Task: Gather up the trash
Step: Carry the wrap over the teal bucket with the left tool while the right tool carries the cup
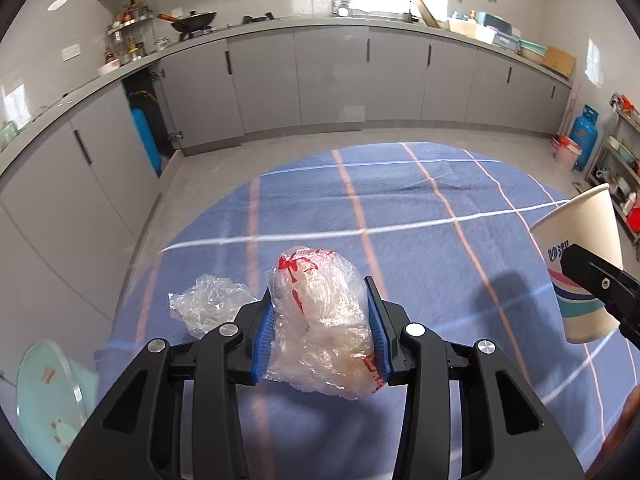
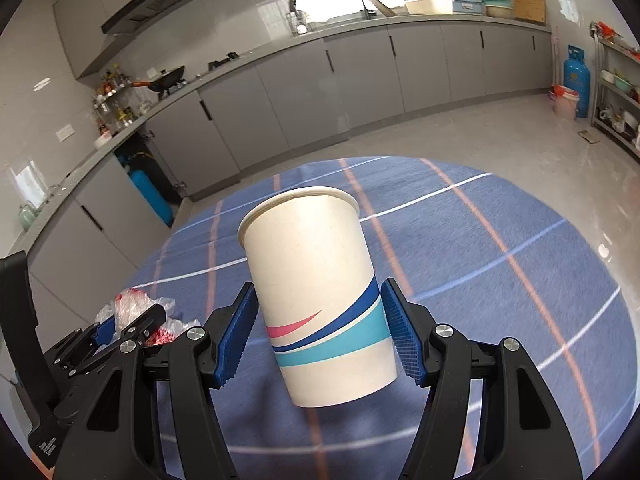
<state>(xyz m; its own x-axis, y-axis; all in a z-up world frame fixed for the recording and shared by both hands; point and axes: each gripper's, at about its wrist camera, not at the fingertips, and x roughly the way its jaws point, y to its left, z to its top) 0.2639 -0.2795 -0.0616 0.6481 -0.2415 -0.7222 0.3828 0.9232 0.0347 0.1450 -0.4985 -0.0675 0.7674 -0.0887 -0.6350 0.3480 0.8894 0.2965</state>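
Observation:
My left gripper [image 1: 320, 304] is shut on a crumpled clear plastic bag with red print [image 1: 324, 320], held over the blue checked tablecloth [image 1: 400, 220]. A second crumpled clear plastic bag [image 1: 204, 304] lies on the cloth just left of it. My right gripper [image 2: 318, 312] is shut on a white paper cup with blue, teal and pink stripes [image 2: 316, 296], upright and slightly tilted above the cloth [image 2: 500, 260]. The cup [image 1: 580, 272] and right gripper also show at the right edge of the left wrist view. The left gripper with its bag [image 2: 136, 312] shows at lower left of the right wrist view.
A round table covered by the cloth stands in a kitchen with grey cabinets [image 1: 320, 76] along the far walls. A pale green glass disc [image 1: 48, 400] sits at lower left. A blue gas cylinder [image 2: 576, 80] and a shelf rack [image 2: 620, 92] stand at the right.

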